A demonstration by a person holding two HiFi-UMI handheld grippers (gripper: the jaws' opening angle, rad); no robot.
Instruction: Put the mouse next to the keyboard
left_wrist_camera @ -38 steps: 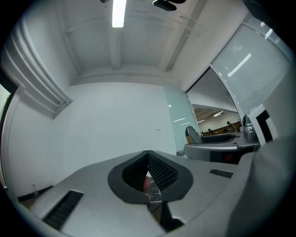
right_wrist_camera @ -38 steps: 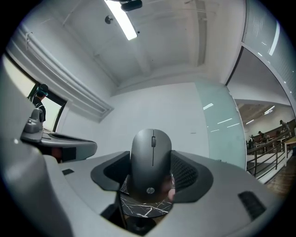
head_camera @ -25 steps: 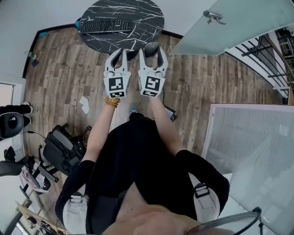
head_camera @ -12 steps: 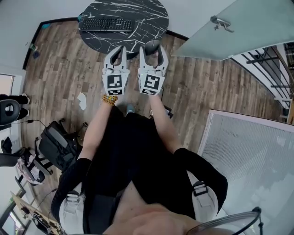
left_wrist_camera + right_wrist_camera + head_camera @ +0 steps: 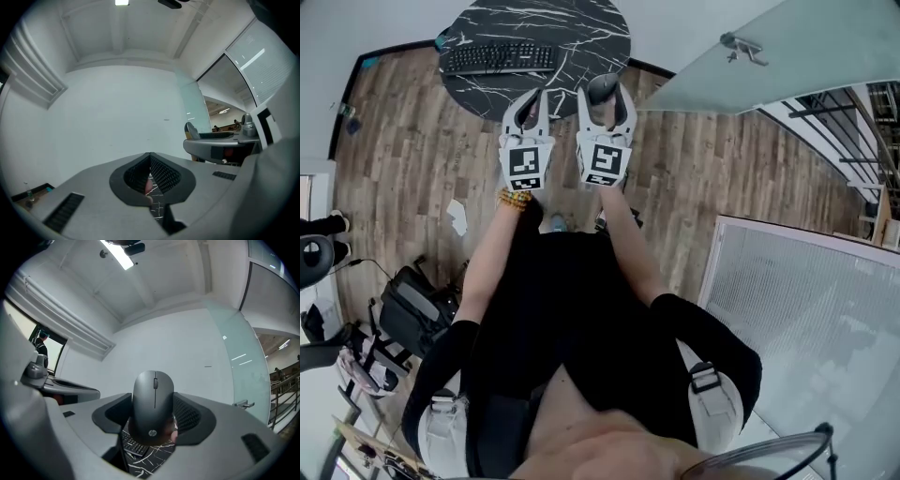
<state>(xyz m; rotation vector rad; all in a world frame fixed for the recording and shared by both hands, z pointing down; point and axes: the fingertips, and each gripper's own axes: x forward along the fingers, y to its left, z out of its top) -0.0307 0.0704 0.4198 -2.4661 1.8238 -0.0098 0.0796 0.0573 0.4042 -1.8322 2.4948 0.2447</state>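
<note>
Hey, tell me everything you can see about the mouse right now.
The mouse is dark grey, matte and plastic-looking, with a scroll wheel, a seam between its two buttons and a small pale logo near its rear. No cable shows. The right gripper holds it in the air, jaws shut on its two sides, button end pointing away from the gripper. Only the jaws touch it. It hangs by the near edge of the black marbled table, apart from the keyboard.

Bright, even light falls from a ceiling strip lamp [image 5: 123, 258]; shadows are faint. Pale glare streaks cross the glass panel [image 5: 234, 366]. Both gripper views bulge strongly and go black at the corners. The mouse [image 5: 153, 404] is sharp, the parts nearest the lens soft; the head view's bottom edge blurs
</note>
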